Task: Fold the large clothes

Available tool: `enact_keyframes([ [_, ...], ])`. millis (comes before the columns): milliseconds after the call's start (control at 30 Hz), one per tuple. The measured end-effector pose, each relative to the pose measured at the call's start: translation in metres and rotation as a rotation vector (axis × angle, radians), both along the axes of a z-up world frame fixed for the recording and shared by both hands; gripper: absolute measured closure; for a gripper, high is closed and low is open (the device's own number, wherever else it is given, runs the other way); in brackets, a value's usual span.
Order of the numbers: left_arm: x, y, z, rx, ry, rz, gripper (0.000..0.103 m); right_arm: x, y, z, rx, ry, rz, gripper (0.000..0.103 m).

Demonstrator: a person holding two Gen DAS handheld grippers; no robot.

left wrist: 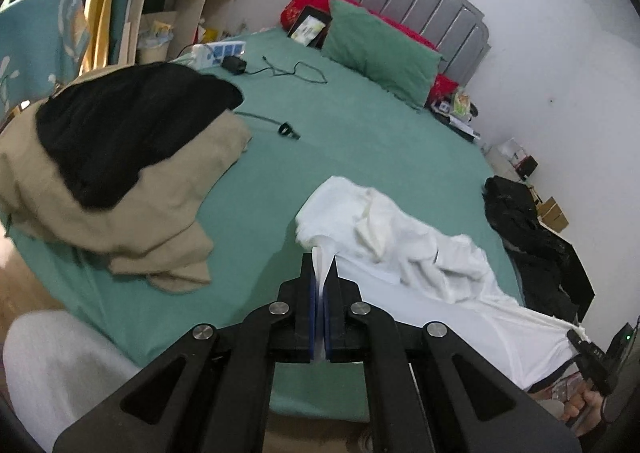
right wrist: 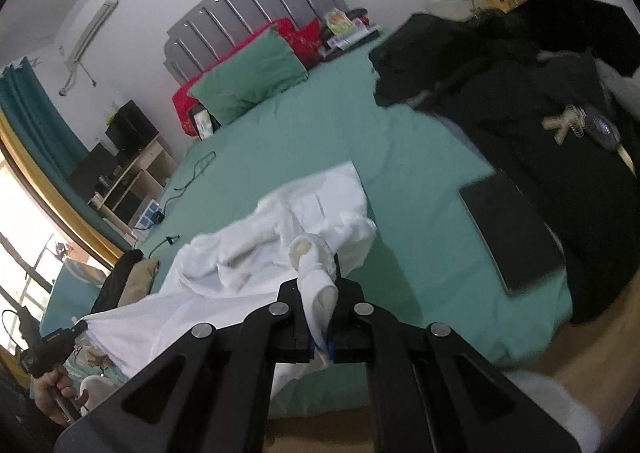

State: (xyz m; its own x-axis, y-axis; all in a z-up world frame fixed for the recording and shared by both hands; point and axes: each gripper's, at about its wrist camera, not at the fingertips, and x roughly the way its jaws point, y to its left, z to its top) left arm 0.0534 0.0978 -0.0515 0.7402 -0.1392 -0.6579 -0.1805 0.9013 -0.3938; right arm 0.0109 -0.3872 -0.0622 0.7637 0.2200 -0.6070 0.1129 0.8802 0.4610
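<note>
White cloth is pinched in both sets of jaws: left gripper is pressed together on a thin flat edge of the white garment, right gripper is pinching a thicker rolled bunch, likely a cuff or hem end. The garment hangs stretched between the two at the near edge, the rest crumpled on the green sheet at the foot of the bed.

Risks, my read:
- Left bite is shallow; thin smooth fabric could slip out under tension.
- Right holds a wad, so the edge won't lie straight and the fold goes skewed.
- The crumpled middle may drag over the sheet and stay bunched.

Nearby: soft beige garment under matte black one, well apart; rigid dark flat panel on the right.
</note>
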Motion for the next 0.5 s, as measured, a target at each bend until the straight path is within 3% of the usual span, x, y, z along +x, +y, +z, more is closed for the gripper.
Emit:
enact_keyframes([
  [300,0.064,-0.001,-0.001,-0.004,-0.004,-0.001,0.100,0.082,-0.009,0.013,-0.028,-0.062,0.001,0.099],
  [500,0.109,-0.007,-0.006,0.007,0.001,-0.004,0.100,0.146,-0.016,-0.002,-0.106,-0.054,0.014,0.099],
])
